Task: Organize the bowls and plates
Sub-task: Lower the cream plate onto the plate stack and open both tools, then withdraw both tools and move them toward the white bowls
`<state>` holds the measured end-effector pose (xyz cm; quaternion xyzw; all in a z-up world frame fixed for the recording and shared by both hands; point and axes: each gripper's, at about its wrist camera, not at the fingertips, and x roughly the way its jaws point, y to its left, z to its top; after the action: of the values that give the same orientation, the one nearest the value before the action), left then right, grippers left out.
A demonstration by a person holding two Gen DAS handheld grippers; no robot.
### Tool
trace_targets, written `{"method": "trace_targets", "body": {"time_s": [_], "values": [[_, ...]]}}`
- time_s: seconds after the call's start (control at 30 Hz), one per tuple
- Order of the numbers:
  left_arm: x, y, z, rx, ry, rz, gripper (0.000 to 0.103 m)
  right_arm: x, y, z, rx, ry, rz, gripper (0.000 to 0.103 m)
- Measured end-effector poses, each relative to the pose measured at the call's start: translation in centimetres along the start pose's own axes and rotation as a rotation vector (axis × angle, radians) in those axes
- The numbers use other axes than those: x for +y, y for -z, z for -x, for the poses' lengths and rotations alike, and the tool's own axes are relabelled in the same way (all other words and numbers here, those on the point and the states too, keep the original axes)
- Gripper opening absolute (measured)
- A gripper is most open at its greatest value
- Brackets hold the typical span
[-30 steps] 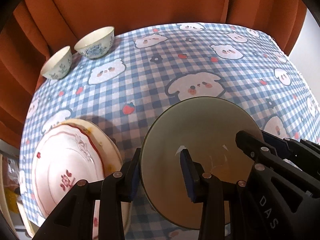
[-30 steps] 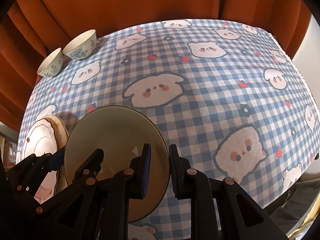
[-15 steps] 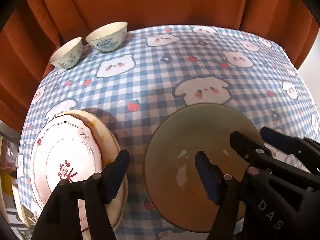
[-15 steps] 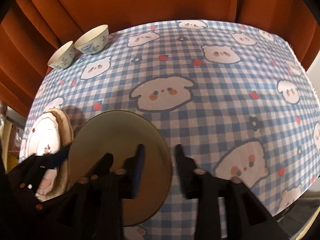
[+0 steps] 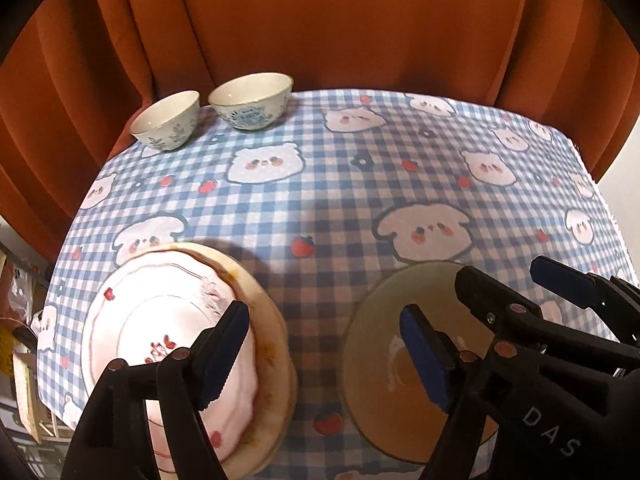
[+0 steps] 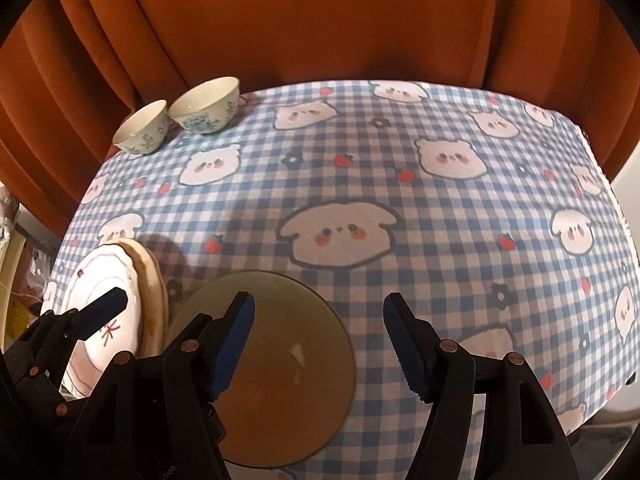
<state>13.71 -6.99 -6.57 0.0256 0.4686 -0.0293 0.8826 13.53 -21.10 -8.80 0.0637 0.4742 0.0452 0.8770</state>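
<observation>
Stacked plates (image 5: pixel 160 320), white floral on a tan one, flat on the checked surface (image 5: pixel 340 200) left of the olive glass plate (image 5: pixel 380 344). Left claw (image 5: pixel 324 356) spread wide, gripping nothing, one finger over each. Olive plate flat on surface. Right claw (image 6: pixel 320 340) spread too, empty, straddling its right rim. Two bowls (image 5: pixel 212 114) far beyond, by orange curtain (image 5: pixel 320 20).
</observation>
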Motion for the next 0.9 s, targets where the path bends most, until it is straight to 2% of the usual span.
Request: {"method": "trace_targets", "body": {"time_s": [0.3,0.47,0.9], "values": [[5.1,-1.8,0.9,-0.037,0.036,-0.015,0.08,4.6,-1.8,0.8,-0.05,0.033,0.022,0.07],[9.0,-3.1,1.7,-0.073,0.06,-0.014,0.084,8.3,-3.4,1.8,-0.074,0.042,0.019,0.07],[18.7,-6.5,1.3,-0.125,0.029,-0.039,0.084,18.0,-7.2,0.5,-0.129,0.052,-0.01,0.07]]}}
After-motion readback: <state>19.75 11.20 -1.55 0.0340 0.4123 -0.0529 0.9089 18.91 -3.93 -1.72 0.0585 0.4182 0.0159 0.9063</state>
